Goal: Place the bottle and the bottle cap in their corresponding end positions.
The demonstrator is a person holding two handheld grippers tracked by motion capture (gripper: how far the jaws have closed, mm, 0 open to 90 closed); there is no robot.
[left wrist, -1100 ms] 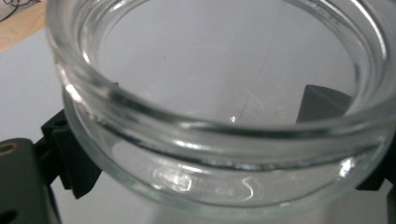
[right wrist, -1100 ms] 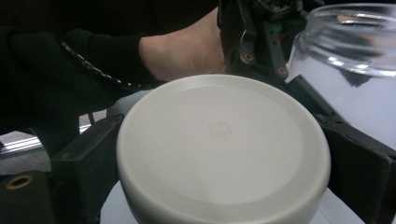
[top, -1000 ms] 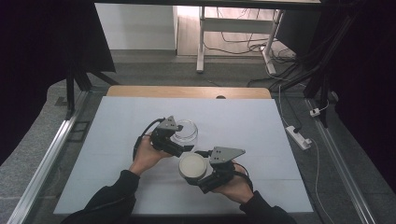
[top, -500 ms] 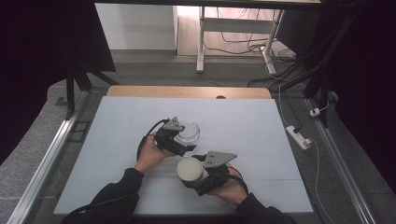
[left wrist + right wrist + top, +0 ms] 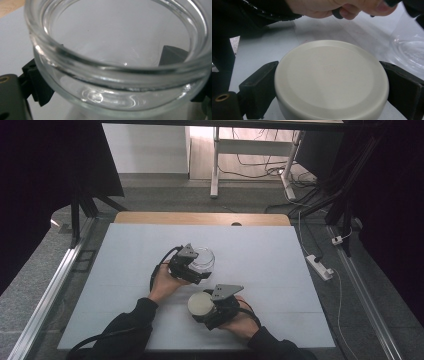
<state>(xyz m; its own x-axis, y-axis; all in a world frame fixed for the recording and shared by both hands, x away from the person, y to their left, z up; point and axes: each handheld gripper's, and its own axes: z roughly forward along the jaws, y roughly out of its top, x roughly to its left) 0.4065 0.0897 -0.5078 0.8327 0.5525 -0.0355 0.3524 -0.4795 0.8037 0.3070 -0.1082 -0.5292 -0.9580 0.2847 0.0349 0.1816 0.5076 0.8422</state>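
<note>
Comparing this moment with the earlier high views, the right gripper (image 5: 209, 312) and its lid (image 5: 200, 304) sit lower and nearer the person's edge of the table (image 5: 280, 270), farther from the glass jar (image 5: 202, 259). The jar mouth stands open, so the lid appears to be off and is being carried clear.

Left side: the left gripper (image 5: 192, 270) pinches the jar, one black jaw on each side of the wall just below the rim. In the left gripper view, the jar (image 5: 117, 62) is clear, thick-walled glass with a rounded, rolled lip and looks empty. It sits near the table's middle.

Right side: the right gripper's jaws press on opposite edges of the lid (image 5: 332, 80). It is a round, cream-coloured disc with a matte, smooth top and a faint central mark. Its material cannot be told. The table surface is flat, pale and lightly scuffed.
</note>
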